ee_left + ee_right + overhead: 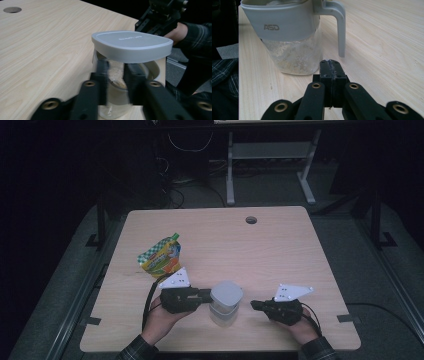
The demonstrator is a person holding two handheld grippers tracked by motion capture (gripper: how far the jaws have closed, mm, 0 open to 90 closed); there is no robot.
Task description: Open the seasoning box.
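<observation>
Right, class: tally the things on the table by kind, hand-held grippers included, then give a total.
Lidded clear jugs: 1
Colourful spouted pouches: 1
Grippers: 2, the left gripper and the right gripper
Total: 4

Green-yellow spouted pouch (161,256) lies near the bench's (280,255) left edge; round hole (251,220) near far edge.

1. a light wooden table (280,250) carries everything; its top shows a pale grain.
2. a round hole (251,220) sits in the tabletop, well beyond the jar, toward the far edge.
3. a clear jar (226,304) with a grey lid stands upright near the front edge.
4. a green and yellow spouted pouch (161,256) lies flat, beyond the jar and to its left, apart from it.
</observation>
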